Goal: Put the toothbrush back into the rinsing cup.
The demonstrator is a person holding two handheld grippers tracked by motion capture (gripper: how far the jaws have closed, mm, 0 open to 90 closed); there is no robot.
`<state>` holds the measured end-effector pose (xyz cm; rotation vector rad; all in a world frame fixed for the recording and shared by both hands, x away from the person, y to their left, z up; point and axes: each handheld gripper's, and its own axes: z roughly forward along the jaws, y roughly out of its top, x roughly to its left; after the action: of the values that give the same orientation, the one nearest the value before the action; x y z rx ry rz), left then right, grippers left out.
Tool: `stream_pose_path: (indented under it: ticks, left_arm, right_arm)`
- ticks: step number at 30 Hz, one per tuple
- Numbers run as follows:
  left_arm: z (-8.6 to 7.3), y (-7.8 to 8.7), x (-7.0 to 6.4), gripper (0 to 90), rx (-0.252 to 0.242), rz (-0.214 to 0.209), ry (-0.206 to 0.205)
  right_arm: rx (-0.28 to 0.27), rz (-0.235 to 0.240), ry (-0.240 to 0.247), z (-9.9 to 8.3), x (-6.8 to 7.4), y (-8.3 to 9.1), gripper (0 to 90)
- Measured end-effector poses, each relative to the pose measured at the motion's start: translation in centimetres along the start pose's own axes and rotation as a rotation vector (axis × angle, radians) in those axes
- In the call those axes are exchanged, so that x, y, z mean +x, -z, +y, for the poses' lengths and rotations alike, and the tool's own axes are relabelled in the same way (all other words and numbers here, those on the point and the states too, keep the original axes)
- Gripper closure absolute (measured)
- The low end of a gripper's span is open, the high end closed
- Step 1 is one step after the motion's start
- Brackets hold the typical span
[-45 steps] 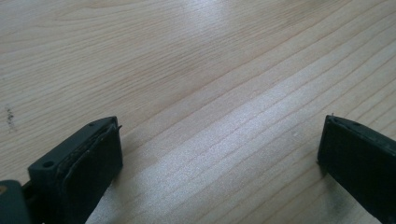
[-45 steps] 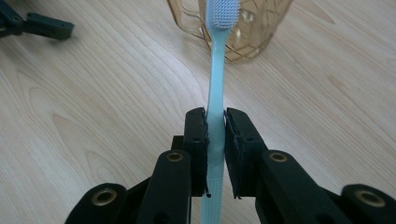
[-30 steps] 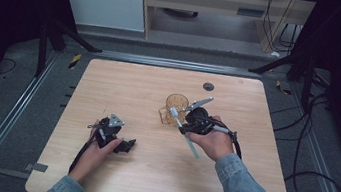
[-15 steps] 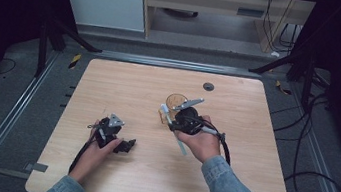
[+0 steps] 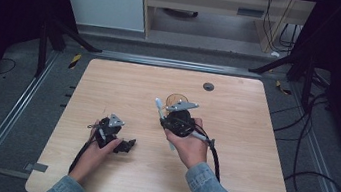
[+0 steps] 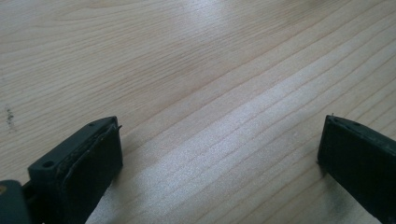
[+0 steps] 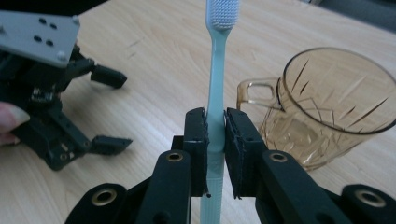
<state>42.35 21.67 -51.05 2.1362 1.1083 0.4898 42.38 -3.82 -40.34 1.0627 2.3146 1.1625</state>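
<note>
The toothbrush point(image 7: 215, 93) is held tight by its handle between the two jaws of the right gripper point(image 7: 215, 135), with the bristle end pointing up and away. So the picking up is done. What seems left is for the toothbrush to be put into the brown glass cup point(image 7: 327, 107), which stands just beside it on the worktop point(image 5: 227, 180). The left gripper point(image 5: 123, 145) is rested on the wood, wide open, with nothing held. Farther back, a small dark round spot point(image 5: 208, 86) is seen in the worktop. Nothing is seen in the way of the cup
</note>
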Motion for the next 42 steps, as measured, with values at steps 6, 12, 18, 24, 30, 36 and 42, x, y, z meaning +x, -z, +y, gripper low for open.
stream_pose_path:
  ticks: [6, 12, 18, 24, 30, 36, 42]
  left_arm:
    - [0.0, 0.0, 0.0, 0.0, 0.0, 0.0, 0.0]
    - [0.0, 0.0, 0.0, 0.0, 0.0, 0.0, 0.0]
    - [0.0, 0.0, 0.0, 0.0, 0.0, 0.0, -0.001]
    - [0.0, 0.0, 0.0, 0.0, -0.001, -0.001, 0.001]
    - [0.0, 0.0, 0.0, 0.0, 0.0, 0.0, -0.001]
    - [0.0, 0.0, 0.0, 0.0, 0.0, 0.0, -0.001]
    - [0.0, 0.0, 0.0, 0.0, -0.002, 0.001, 0.001]
  right_arm:
    - [-0.058, -0.019, -0.017, 0.2, 0.2, -0.2, 79.4]
    - [-0.102, -0.03, -0.035, 0.4, 0.3, -0.3, 79.4]
    - [-0.16, -0.058, -0.049, 0.5, 0.6, -0.1, 79.4]
    - [-0.209, -0.075, -0.063, 0.7, 0.7, 0.1, 79.4]
    - [-0.229, -0.098, -0.056, 1.1, 0.8, 0.2, 79.4]
    - [-0.257, -0.112, -0.067, 1.4, 0.7, 0.2, 79.4]
    - [-0.29, -0.131, -0.066, 2.0, 1.0, 0.2, 79.4]
